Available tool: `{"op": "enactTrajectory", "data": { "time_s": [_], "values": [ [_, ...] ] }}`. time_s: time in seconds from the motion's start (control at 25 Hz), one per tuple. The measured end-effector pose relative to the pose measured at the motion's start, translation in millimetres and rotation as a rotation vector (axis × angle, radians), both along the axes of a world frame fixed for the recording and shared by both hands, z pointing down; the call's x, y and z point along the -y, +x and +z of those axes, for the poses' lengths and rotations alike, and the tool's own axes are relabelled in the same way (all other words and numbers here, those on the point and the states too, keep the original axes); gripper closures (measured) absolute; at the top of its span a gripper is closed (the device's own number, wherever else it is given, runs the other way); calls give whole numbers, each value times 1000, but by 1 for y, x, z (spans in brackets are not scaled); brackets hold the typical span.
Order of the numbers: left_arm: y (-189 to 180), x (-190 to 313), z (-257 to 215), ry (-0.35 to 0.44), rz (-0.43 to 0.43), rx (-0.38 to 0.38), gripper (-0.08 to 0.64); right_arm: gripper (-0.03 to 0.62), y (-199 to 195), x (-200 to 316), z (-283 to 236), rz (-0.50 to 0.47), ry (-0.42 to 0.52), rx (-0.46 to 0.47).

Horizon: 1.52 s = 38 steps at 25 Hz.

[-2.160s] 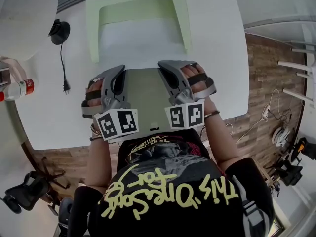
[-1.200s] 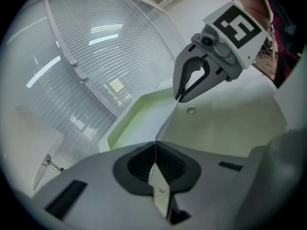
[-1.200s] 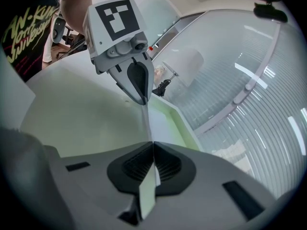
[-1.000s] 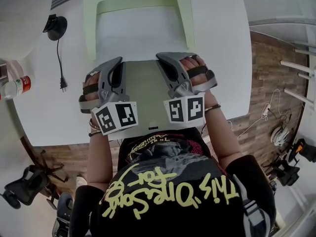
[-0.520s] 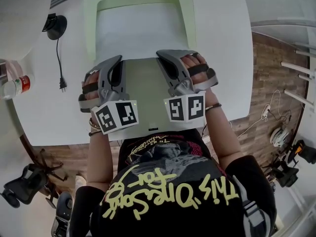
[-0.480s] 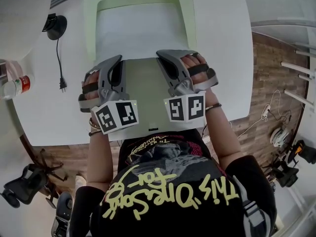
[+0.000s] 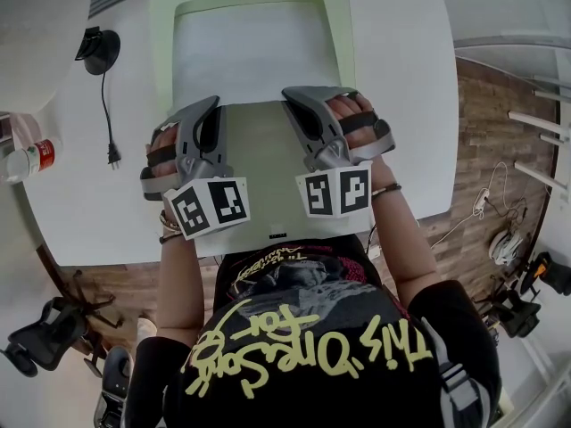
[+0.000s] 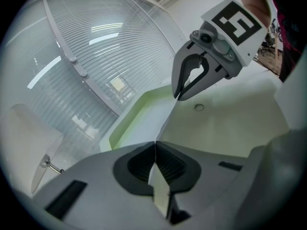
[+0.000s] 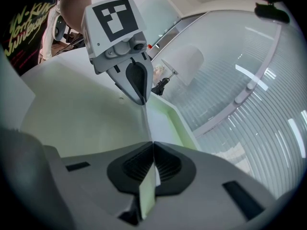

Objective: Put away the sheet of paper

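Both left gripper (image 7: 211,103) and right gripper (image 7: 288,94) slope downward, jaws pinching the sheet (image 7: 250,56).

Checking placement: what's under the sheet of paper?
A green tray: its rim shows around the sheet of paper; the floor beneath is covered. The left gripper and right gripper pinch its near edge.
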<state>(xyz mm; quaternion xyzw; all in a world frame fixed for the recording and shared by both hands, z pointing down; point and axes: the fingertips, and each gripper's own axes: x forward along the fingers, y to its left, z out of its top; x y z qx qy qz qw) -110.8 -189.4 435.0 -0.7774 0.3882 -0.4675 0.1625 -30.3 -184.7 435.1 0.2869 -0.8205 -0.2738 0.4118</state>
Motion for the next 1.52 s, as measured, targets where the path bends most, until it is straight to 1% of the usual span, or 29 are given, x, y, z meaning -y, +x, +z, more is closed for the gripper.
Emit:
{"op": "enactTrajectory", "data": {
  "time_s": [1.52],
  "values": [
    [-3, 28, 1, 2, -39, -9, 551, 584, -2, 29, -1, 3, 16, -4]
  ]
}}
